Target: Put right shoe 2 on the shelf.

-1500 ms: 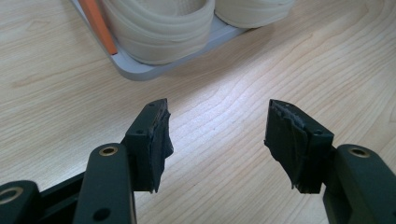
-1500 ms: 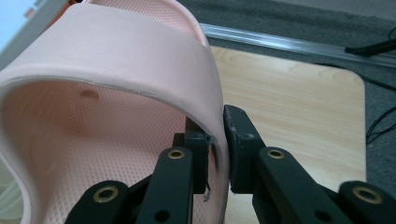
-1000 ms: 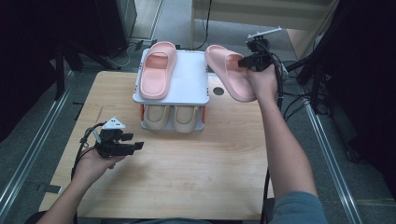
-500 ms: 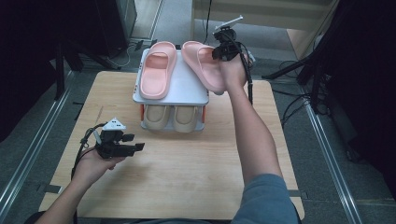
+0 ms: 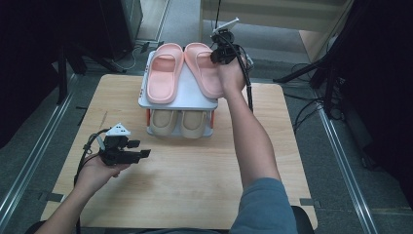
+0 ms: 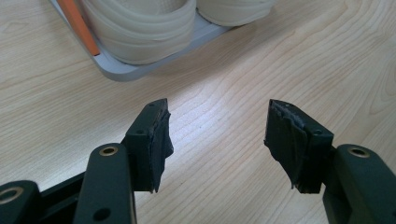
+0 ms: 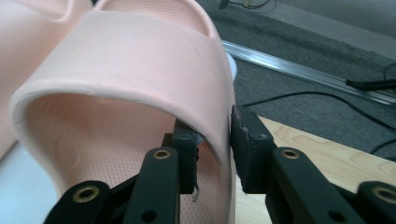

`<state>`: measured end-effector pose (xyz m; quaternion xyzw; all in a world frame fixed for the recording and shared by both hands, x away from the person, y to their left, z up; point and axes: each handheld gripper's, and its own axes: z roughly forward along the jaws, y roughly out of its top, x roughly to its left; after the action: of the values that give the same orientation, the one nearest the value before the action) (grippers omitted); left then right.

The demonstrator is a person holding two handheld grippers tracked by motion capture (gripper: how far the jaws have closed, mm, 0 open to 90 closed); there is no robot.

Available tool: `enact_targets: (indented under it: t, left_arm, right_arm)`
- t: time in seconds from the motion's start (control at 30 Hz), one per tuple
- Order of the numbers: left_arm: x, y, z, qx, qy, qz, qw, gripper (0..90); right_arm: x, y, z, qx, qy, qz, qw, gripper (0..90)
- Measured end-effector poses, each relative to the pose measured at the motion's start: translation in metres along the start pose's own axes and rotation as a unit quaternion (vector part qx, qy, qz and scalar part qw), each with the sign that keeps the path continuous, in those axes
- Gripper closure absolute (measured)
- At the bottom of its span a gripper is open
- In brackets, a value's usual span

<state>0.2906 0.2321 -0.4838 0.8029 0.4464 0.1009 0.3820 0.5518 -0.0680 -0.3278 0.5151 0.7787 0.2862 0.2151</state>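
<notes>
My right hand-held gripper [image 5: 217, 52] straddles the strap of the soft pink foam slipper [image 5: 204, 68], jaws just easing apart now it lies beside its mate [image 5: 163, 72] on the grey shoe rack's [image 5: 187, 100] top shelf. My left hand-held gripper [image 5: 139, 149] waits open above the tabletop [image 5: 195, 175], clear.

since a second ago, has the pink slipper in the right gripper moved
Yes. The pink slipper has gone left, from beside the grey rack onto its top shelf; the right gripper, jaws just opening, straddles its strap.
</notes>
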Motion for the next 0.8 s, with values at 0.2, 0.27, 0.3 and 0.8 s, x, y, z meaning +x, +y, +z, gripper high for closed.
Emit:
enact_targets:
  t: [0.2, 0.27, 0.3, 0.8]
  left_arm:
    - [0.0, 0.0, 0.001, 0.0, 0.003, -0.002, 1.0, 40.2]
    - [0.0, 0.001, 0.002, 0.0, 0.003, -0.001, 1.0, 40.2]
    - [0.0, 0.001, 0.002, 0.0, 0.002, -0.001, 1.0, 40.2]
    - [0.0, 0.01, 0.012, 0.006, -0.005, 0.007, 0.9999, 40.2]
  right_arm:
    - [0.004, -0.006, -0.01, -0.006, 0.035, -0.012, 0.9993, 64.6]
    - [0.006, -0.008, -0.013, -0.007, 0.042, -0.015, 0.999, 62.5]
    - [0.006, -0.009, -0.015, -0.008, 0.048, -0.018, 0.9987, 62.5]
    - [0.022, -0.025, -0.028, -0.03, 0.091, -0.025, 0.995, 61.8]
